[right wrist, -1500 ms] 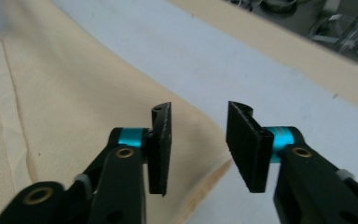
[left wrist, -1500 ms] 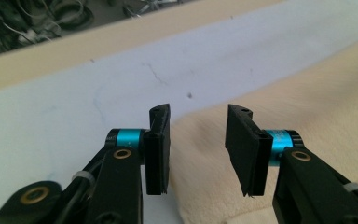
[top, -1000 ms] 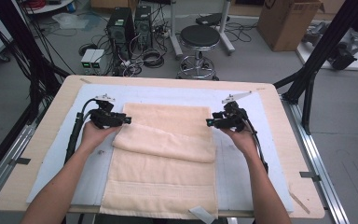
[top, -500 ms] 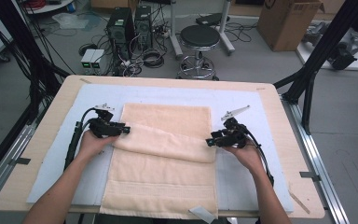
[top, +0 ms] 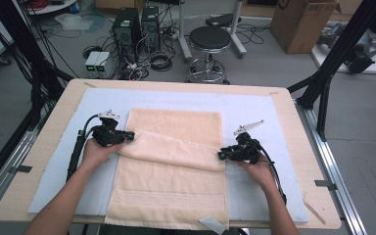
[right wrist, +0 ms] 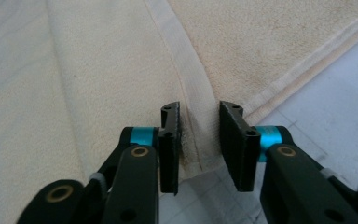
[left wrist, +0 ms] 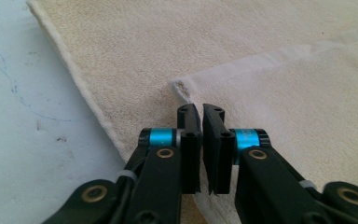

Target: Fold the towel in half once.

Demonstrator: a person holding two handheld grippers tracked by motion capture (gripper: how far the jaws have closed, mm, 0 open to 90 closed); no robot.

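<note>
Two forearms come in from the bottom edge of the high view, each hand carrying a gripper at the side of a cream towel [top: 174,166] that lies down the middle of the frame on a pale blue mat [top: 254,112].

Nearest the lower edge, the towel's bottom hem hangs close to the table's front rim, with a small white label [top: 213,225] beside its lower right corner.

Farther up, right of centre, the right gripper [top: 223,155] sits at the right end of the folded-over flap. In the right gripper view its jaws have just been closing, yet a clear gap remains between them, and the white hem band of the towel [right wrist: 186,79] runs through that gap; the pads do not visibly press it.

At the left of the frame, slightly higher, the left gripper [top: 129,134] meets the flap's left end. In the left gripper view its jaws are clenched, almost together, and the flap's corner [left wrist: 182,88] lies just at their tips; whether cloth is pinched I cannot tell.

Beyond lies the wooden table [top: 284,98], then floor with a black stool [top: 210,39] and computer towers [top: 137,24] toward the upper frame.
</note>
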